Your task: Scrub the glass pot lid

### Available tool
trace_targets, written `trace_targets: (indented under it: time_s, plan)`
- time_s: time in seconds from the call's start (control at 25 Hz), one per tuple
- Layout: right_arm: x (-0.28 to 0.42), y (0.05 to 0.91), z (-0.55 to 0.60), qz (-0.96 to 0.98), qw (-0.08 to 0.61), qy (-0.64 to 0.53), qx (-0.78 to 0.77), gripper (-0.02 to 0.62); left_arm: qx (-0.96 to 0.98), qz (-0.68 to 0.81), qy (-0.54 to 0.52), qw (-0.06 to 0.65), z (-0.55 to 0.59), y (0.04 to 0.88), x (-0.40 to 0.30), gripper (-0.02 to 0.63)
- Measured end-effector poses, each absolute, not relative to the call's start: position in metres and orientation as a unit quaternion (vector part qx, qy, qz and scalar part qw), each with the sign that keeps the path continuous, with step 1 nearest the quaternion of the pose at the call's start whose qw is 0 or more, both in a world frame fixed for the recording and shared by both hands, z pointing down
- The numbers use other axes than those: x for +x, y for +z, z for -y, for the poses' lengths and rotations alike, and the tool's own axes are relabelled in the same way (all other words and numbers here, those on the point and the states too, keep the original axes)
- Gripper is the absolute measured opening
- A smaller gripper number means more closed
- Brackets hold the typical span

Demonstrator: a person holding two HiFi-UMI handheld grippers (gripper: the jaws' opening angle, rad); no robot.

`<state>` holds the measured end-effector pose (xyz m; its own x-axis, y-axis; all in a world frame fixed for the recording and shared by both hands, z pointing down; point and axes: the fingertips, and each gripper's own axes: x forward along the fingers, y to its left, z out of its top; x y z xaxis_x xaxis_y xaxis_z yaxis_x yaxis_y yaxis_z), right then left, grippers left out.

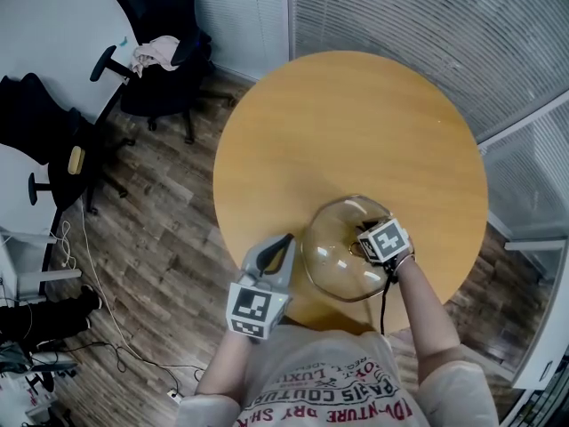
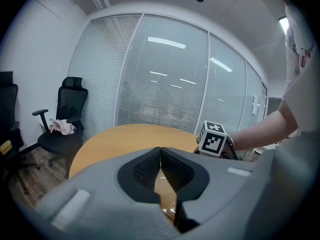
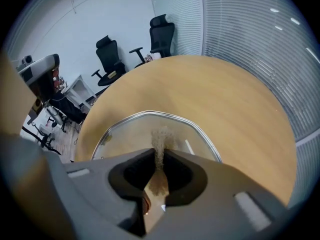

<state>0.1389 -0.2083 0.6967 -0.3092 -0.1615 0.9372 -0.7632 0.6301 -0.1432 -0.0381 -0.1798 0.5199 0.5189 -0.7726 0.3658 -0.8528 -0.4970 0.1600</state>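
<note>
Holds a glass pot lid (image 1: 333,261) tilted over the near edge of a round wooden bench (image 1: 347,114), overlapping the bench's rim in the head view. Cannot tell whether the lid touches the bench top or hangs just above it.

Clamps the lid's left rim with the left hand-held gripper (image 1: 286,244): jaws closed on the glass, seen edge-on as an amber sliver between the black pads in the left gripper view.

Pinches a thin tan scrub pad (image 3: 160,139) in the right hand-held gripper (image 1: 363,238), jaws shut tight on it, with the speckled top of the pad sticking up past the jaw tips. Lays that pad against the lid's clear surface, near the middle of the glass in the right gripper view, inside the silver rim curving around it.

Carries the marker cube (image 1: 385,240) at the lid's right side in the head view, with the forearm (image 1: 427,301) trailing back toward the body.

Beyond the bench: slatted glass walls (image 1: 427,34), a wood-plank floor (image 1: 169,203) and black office chairs (image 1: 164,83) well apart from the bench, one with a pale cloth (image 1: 156,53) on it.
</note>
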Motion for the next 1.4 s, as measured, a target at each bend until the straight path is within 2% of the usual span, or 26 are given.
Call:
trace_targets:
  time_s: [0.52,0.8,1.4]
  plan:
    - [0.093,0.697,0.193,0.751,0.572,0.248,0.216,0.052,0.847,0.489,0.122,0.170,0.166,0.519,-0.057,0.008]
    - [0.070,0.698,0.185,0.753,0.621,0.137,0.171,0.052,0.845,0.493,0.111,0.172,0.156,0.515,-0.065,0.008]
    - [0.044,0.694,0.132,0.770,0.618,0.093,0.130,0.053,0.835,0.508,0.096,0.190,0.118,0.510,-0.094,0.008]
